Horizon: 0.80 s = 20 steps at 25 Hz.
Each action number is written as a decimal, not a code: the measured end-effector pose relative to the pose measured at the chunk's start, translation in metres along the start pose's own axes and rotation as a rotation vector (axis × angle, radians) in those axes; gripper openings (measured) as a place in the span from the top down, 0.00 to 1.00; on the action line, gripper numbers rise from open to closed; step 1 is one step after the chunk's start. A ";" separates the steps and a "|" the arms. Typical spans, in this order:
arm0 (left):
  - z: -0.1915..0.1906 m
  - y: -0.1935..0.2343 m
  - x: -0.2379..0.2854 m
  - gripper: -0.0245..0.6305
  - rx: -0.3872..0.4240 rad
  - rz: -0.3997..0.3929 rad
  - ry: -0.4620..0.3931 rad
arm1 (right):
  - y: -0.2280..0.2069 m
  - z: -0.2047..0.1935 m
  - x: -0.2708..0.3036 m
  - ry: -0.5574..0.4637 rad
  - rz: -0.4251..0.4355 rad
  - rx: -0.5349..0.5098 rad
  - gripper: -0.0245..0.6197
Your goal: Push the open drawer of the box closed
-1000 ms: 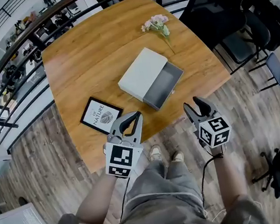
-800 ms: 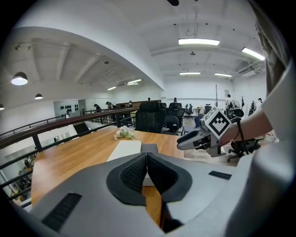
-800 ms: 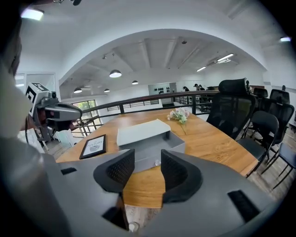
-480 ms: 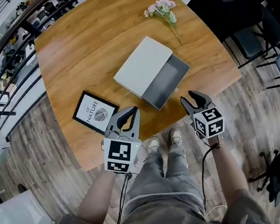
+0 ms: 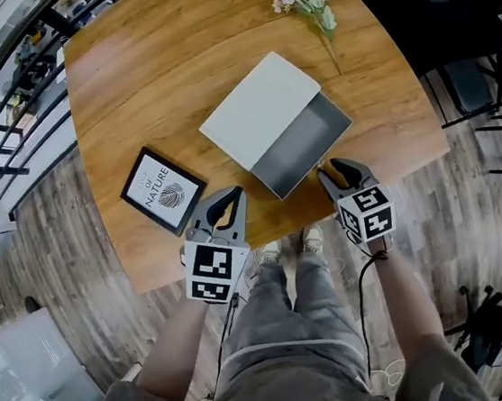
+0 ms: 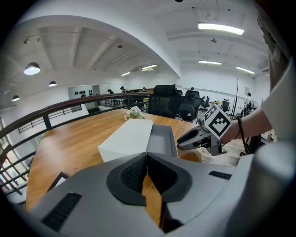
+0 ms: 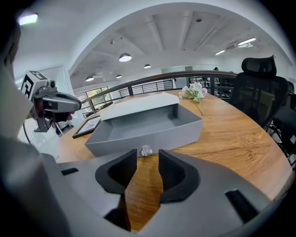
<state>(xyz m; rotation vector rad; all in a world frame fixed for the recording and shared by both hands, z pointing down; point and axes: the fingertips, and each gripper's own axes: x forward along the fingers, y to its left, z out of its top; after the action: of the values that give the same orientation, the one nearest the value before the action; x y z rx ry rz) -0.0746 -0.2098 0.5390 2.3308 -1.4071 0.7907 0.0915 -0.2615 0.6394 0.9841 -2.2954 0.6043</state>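
So far nothing is pushed: the drawer [image 5: 303,143] stands open from the box [image 5: 258,108], toward the table's [image 5: 128,83] near right edge. The right gripper [image 5: 336,169], just before its front, has been closing its jaws, now partly apart with nothing between them. The left gripper [image 5: 230,193] is closed and empty.

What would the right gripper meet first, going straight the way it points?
Probably the clear knob on the front of the open drawer. The jaws of the right gripper have just been closing, with nothing between them. Tilted down, it might touch the table first.
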 end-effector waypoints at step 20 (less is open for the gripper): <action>-0.025 0.007 0.015 0.93 -0.121 0.152 0.089 | 0.005 0.005 0.016 0.034 0.175 -0.098 0.83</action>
<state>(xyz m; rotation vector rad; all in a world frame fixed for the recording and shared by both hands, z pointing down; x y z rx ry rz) -0.0826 -0.2107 0.5678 2.0922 -1.5622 0.8156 0.0765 -0.2693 0.6452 0.7273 -2.3722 0.5689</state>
